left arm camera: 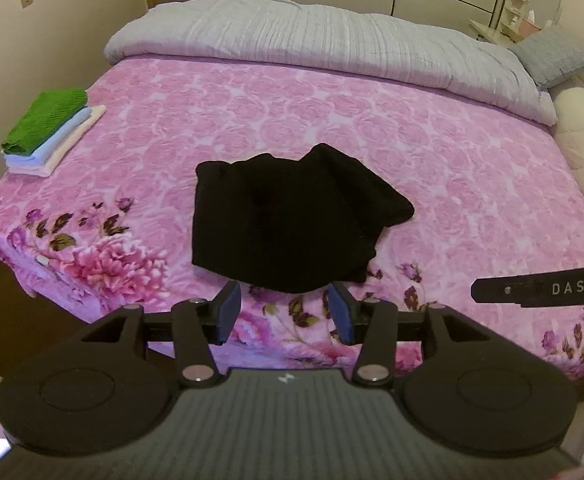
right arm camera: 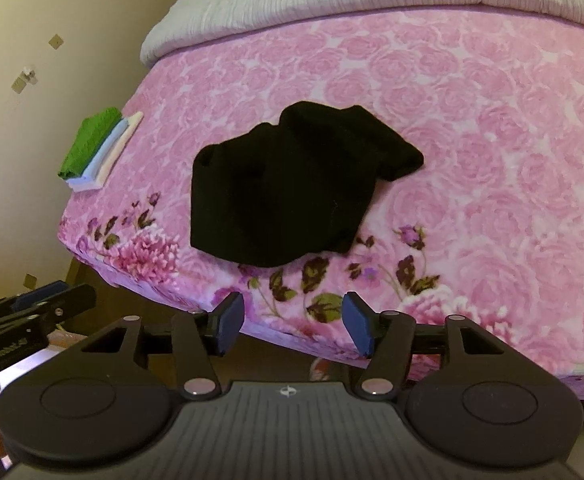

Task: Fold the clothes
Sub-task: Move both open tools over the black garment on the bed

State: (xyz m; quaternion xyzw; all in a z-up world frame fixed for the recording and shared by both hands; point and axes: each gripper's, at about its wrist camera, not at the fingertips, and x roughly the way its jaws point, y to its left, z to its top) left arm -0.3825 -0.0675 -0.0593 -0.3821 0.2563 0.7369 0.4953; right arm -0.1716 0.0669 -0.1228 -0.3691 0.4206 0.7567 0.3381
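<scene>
Bed (left arm camera: 432, 128) fills most of what I see, spread with a pink rose-patterned cover, a grey quilt (left arm camera: 332, 36) bunched along its far side. On the cover, toward the near edge, lies the black garment (left arm camera: 287, 216), roughly doubled over itself with one lobe sticking out to the right and its edges uneven; I judge it half folded at best, and it lies well apart from the finished work. That finished work is the stack of folded clothes (left arm camera: 47, 132) near the bed's left corner: a green piece on top, pale blue under it, cream at the bottom, all squared off. So I reckon three pieces are done and this black one is left to tidy and carry over. My left tongs (left arm camera: 285, 310) hang just short of the garment's near hem, jaws partly apart with nothing between them. My right tongs (right arm camera: 294, 322) stand somewhat wider, also empty, above the bed's near edge and clear of the cloth.
</scene>
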